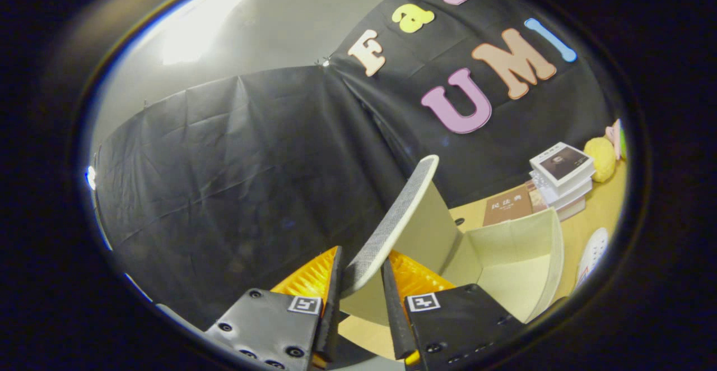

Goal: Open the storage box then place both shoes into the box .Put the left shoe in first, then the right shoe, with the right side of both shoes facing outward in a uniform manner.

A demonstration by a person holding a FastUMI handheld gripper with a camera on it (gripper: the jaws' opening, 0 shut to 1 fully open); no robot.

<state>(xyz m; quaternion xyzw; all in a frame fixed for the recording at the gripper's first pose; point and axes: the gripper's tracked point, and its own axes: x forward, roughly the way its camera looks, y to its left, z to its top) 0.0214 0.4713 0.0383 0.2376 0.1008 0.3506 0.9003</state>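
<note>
Gripper view: the gripper [361, 281] pinches the raised lid [400, 214] of the storage box [521, 259], both fingers clamped on its edge, though a loosened pinch could drop it shut, while at three o'clock a white shoe [594, 250] waits near stacked books [560, 177].

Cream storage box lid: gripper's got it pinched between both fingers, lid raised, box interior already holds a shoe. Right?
Not quite. The gripper does pinch the raised cream storage box lid, but the gripper view shows the cream storage box interior bare; a white shoe lies on the table beyond it.
</note>
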